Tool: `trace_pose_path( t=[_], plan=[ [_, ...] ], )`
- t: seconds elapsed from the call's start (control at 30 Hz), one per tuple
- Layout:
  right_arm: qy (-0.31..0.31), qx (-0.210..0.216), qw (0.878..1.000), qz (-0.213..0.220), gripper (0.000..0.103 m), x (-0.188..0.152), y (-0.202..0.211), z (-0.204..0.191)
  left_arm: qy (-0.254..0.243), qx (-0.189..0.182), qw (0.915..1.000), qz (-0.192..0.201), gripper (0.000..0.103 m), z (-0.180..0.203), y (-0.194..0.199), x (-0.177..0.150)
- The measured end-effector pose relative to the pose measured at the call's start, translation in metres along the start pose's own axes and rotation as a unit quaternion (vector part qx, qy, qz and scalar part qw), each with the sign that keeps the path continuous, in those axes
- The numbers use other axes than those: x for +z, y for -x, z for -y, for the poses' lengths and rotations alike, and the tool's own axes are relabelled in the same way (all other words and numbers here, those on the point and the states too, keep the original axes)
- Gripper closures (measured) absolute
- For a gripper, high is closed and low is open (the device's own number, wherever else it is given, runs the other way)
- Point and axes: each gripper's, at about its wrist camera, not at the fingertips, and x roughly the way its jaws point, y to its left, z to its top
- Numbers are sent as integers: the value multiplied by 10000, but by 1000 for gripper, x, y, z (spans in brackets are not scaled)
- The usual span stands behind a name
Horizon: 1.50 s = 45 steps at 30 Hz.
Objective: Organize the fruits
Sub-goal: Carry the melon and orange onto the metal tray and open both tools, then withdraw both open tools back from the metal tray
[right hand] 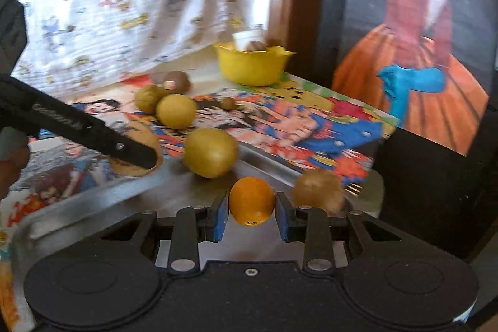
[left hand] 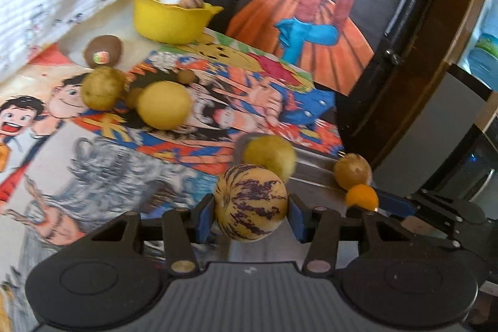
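My left gripper [left hand: 251,218] is shut on a yellow melon with purple stripes [left hand: 250,201], held above the metal tray [left hand: 314,176]. My right gripper [right hand: 252,218] is shut on a small orange [right hand: 251,199], also over the tray [right hand: 93,201]. In the left wrist view the orange [left hand: 362,195] shows at the right. On the tray lie a yellow-green fruit [right hand: 210,152] and a brownish one [right hand: 317,189]. A yellow bowl [right hand: 253,66] holding a white cup and some fruit stands at the table's far end.
More fruit lies on the cartoon-print tablecloth: two yellow-green ones [left hand: 163,105] [left hand: 101,87], a brown one with a sticker [left hand: 104,50] and a small brown one [left hand: 186,76]. A patterned curtain hangs at the far left. The table edge and a dark cabinet are to the right.
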Motion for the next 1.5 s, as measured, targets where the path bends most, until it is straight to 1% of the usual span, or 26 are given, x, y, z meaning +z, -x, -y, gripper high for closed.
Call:
trace_pose_path(
  t=[0.1, 0.33, 0.67, 0.97, 1.2, 1.37, 1.43, 1.5],
  plan=[
    [-63, -158, 9999, -4, 69, -6, -3, 6, -49, -79, 9999, -76, 50, 11, -9, -2],
    [-141, -257, 9996, -7, 69, -13, -8, 11, -245, -88, 9995, -200, 50, 27, -25, -6],
    [-214, -279, 9994, -61, 69, -19, -16, 14, -266, 16, 9991, -327, 49, 27, -38, -9],
    [-181, -306, 9994, -44, 67, -18, -17, 11, -251, -3, 9992, -305, 48, 27, -40, -8],
    [-169, -350, 9992, -36, 61, -18, -15, 10, -184, -13, 9994, -278, 46, 24, -36, -9],
    [-232, -394, 9989, 26, 55, -19, -6, 9, -108, -21, 9998, -167, 38, 23, -27, -8],
    [-275, -403, 9988, 62, 50, -20, 0, 7, -91, -25, 9999, -122, 36, 23, -23, -8],
    [-321, -404, 9986, 111, 45, -20, 5, 5, -65, -19, 10000, -58, 30, 24, -17, -9]
  ],
)
